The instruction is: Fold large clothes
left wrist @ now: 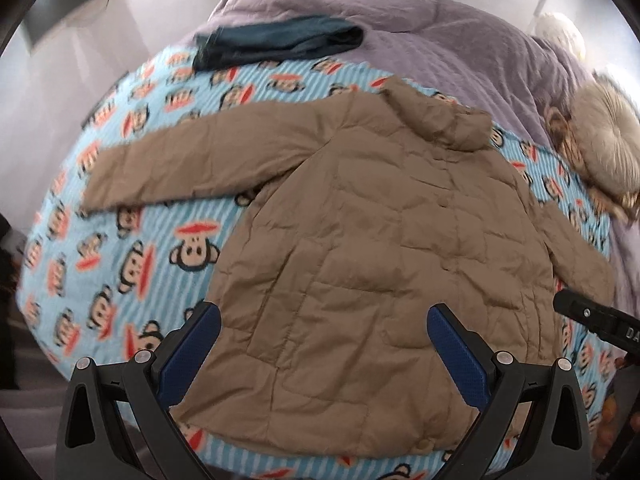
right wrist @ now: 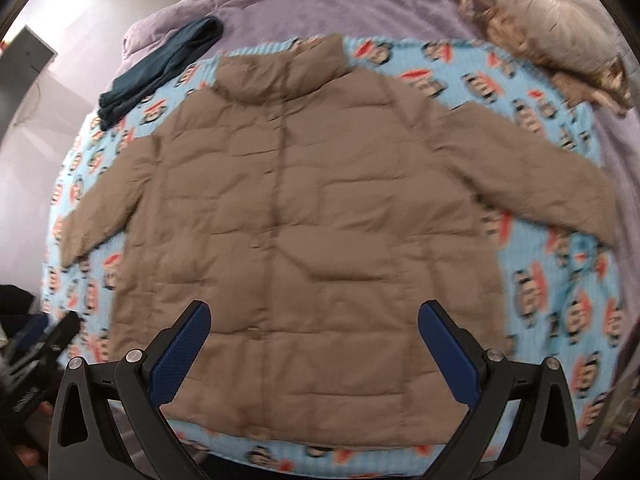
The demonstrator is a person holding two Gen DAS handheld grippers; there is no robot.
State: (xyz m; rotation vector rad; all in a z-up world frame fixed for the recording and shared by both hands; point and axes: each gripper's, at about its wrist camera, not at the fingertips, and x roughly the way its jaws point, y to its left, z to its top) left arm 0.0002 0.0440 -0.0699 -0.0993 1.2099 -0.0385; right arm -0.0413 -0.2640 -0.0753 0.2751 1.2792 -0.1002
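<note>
A tan quilted puffer jacket (left wrist: 360,248) lies flat, front up, sleeves spread, on a blue monkey-print blanket (left wrist: 132,248). It also shows in the right wrist view (right wrist: 312,224), collar at the far end. My left gripper (left wrist: 324,344) is open and empty, hovering above the jacket's lower hem. My right gripper (right wrist: 314,340) is open and empty, also above the hem area. The right gripper's tip (left wrist: 592,320) shows at the right edge of the left wrist view; the left gripper (right wrist: 44,348) shows at the lower left of the right wrist view.
A folded dark teal garment (left wrist: 276,42) lies at the blanket's far left corner, also in the right wrist view (right wrist: 160,68). A beige round cushion (right wrist: 560,12) rests on the purple bedspread (left wrist: 440,40) at the far right. A white wall stands to the left.
</note>
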